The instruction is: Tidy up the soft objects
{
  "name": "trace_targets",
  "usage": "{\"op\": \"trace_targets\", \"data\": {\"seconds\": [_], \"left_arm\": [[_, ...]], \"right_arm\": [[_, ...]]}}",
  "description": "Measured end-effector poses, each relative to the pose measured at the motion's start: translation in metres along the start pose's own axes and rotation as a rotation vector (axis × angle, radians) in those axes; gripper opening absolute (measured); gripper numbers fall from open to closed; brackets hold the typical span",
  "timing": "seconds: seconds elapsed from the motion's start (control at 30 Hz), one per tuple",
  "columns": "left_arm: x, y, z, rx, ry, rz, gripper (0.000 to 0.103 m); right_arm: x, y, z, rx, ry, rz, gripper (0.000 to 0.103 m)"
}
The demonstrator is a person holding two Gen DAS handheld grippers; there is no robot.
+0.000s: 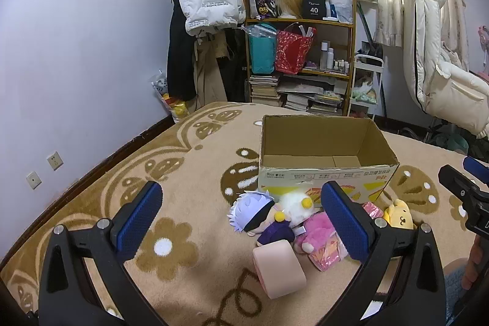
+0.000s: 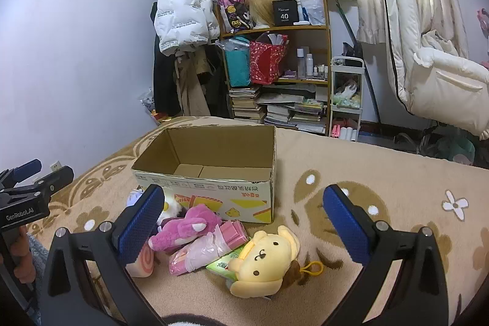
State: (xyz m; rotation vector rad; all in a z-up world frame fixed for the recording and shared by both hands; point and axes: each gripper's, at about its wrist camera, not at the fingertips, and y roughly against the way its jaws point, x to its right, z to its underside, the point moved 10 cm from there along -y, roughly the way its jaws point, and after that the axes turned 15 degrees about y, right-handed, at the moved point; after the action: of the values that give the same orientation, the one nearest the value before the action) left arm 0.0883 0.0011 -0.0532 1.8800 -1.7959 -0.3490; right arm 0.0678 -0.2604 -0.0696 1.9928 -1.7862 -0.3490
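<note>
**Soft objects: one pile, one box, two grippers**

Soft objects lie heaped on the patterned blanket (image 2: 382, 173), touching or just beside the near printed wall of the cardboard box (image 2: 211, 191).

Count, by item:
- One white-haired doll (image 1: 256, 213) in a dark blindfold and purple outfit, lying on its side at the left end of the pile.
- One white fluffy plush (image 1: 298, 205) with yellow spots, against the box wall.
- One pink plush (image 2: 186, 226), sprawled across the pile.
- One yellow dog plush (image 2: 264, 260) with a yellow clip loop, at the right end, face up.
- One pink roll-cake cushion (image 1: 279, 269), nearest the viewer, swirl end toward the right wrist camera.
- One pink plastic-wrapped bundle (image 2: 201, 251) beneath the pink plush.
- One green packet (image 2: 221, 265) tucked under the yellow dog plush.
- One cardboard box, top open, nothing visible inside.

Grippers, two:
- Left gripper (image 1: 241, 219): fingers spread wide, holding nothing, held above the blanket and aimed at the pile's left end.
- Right gripper (image 2: 241, 222): fingers spread wide, holding nothing, held above the pile's right end, yellow dog plush framed between its fingers.
</note>
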Motion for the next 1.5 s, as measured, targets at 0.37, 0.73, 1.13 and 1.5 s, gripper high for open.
{"op": "trace_targets", "data": {"seconds": [0.37,0.73,1.13,1.5], "left_arm": [[-0.0005,-0.0007,0.0005,-0.001,-0.001,-0.001,0.102],[0.0000,-0.0008,0.0002,-0.001,-0.002,-0.002,0.103],[0.0002,-0.0018,0.0023,0.007,-0.006,-0.008,0.102],[-0.0002,-0.0006,0.0031,0.006,-0.005,-0.006,0.102]], "right_arm": [[-0.0004,-0.0005,0.0003,-0.001,-0.003,-0.002,0.103],[0.0002,-0.0019,0.0028,-0.003,-0.007,-0.003,0.103],[-0.0010,-0.0025,0.0036,-0.004,0.001,-0.007,0.103],[-0.0005,-0.0027,0.0034,-0.006,-0.003,-0.007,0.103]]}}
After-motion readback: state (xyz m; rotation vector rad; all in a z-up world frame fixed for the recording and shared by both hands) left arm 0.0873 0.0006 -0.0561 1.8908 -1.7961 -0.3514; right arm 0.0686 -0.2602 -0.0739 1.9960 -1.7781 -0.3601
